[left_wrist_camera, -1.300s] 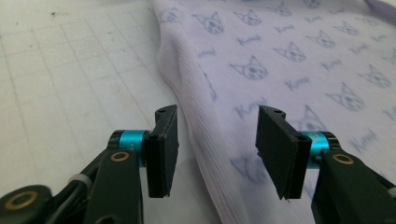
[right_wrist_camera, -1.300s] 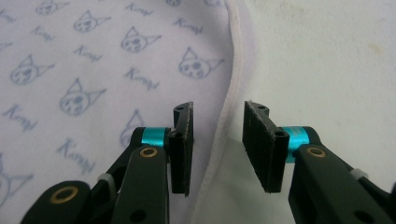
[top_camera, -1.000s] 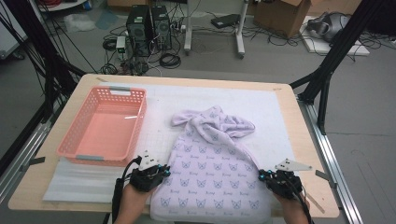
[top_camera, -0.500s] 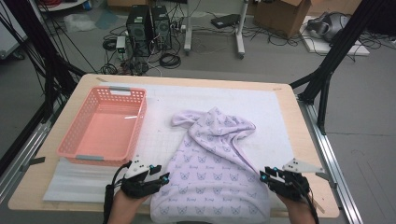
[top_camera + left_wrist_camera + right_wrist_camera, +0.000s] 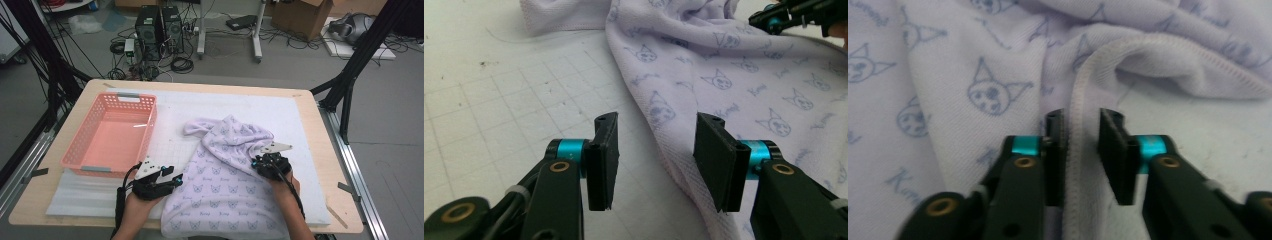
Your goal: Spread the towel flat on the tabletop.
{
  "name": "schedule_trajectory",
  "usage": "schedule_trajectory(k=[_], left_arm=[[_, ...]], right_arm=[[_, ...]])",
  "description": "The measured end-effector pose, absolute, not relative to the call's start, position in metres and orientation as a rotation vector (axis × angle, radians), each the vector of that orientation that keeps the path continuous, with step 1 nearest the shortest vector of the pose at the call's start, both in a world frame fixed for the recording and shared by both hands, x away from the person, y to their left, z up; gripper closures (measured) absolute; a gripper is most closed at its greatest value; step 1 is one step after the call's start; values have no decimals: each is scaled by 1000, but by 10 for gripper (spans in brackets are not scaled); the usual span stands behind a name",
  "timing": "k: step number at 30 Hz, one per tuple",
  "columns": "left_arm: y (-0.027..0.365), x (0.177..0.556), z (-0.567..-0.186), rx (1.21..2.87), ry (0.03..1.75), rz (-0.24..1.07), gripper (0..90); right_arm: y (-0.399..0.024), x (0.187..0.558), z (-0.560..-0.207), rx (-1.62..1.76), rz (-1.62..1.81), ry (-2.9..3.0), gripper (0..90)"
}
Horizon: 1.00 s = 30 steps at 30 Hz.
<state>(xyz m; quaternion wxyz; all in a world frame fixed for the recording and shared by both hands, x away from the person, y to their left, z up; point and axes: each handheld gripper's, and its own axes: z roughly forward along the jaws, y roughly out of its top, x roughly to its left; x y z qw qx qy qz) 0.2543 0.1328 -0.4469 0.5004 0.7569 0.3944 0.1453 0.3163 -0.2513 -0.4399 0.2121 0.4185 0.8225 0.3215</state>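
Towel update: the lilac terry towel with little cat-face prints lies on the white gridded foam mat, its near end draping over the table's front edge and its far end bunched up mid-table, right of the pink plastic lattice basket. A second ago both claws were down at its two near corners. Now the right gripper has gone up along the right edge to the crumpled part, so I'd guess the corner tugging is over and it's after a new hold to pull that bunched end flat. Its own view shows the jaws nearly together and just closing in, with the stitched hem running between them. The hem touches one pad and there's a sliver of gap at the other, so not pinched yet. The left gripper has just opened about halfway with nothing between its jaws, and the towel's edge lies just beside one pad.
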Motion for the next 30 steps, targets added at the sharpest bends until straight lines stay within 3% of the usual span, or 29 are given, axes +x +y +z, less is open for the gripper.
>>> schedule_trajectory(k=[15, 20, 24, 30], left_arm=[[139, 254, -446, 1814, 967, 348, 526], [139, 254, -447, 1819, 957, 333, 559], [134, 259, -447, 1828, 964, 324, 653], [117, 281, -442, 1860, 978, 325, 658]], right_arm=[[-339, 310, -440, 1443, 775, 1998, 842], [-349, 300, -442, 1488, 846, 1939, 732], [-351, 284, -439, 1444, 909, 1958, 713], [-347, 263, -431, 1365, 996, 2011, 674]])
